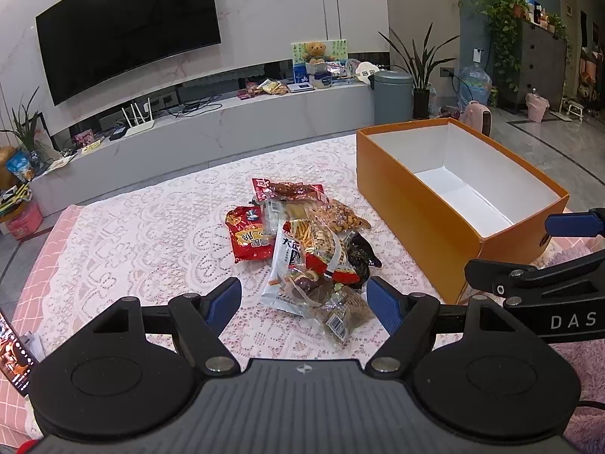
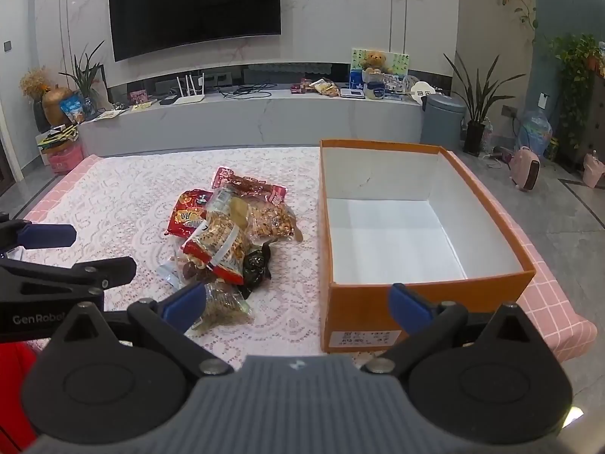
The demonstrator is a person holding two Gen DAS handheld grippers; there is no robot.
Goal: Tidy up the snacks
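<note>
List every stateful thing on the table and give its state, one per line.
orange box: open, no lid on it, nothing inside.
snack pile: heaped on the lace cloth beside the box, none boxed yet.
left hand-held gripper: open, holding nothing, near end of the pile between its fingers.
right hand-held gripper: open, holding nothing.
TV: screen dark.

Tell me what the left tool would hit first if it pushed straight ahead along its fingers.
Most likely the snack pile: the left tool is open and aimed at it, with a clear-wrapped packet nearest, between the fingertips. Depth is unclear, so it might pass above it. The orange box sits off to the right.
</note>
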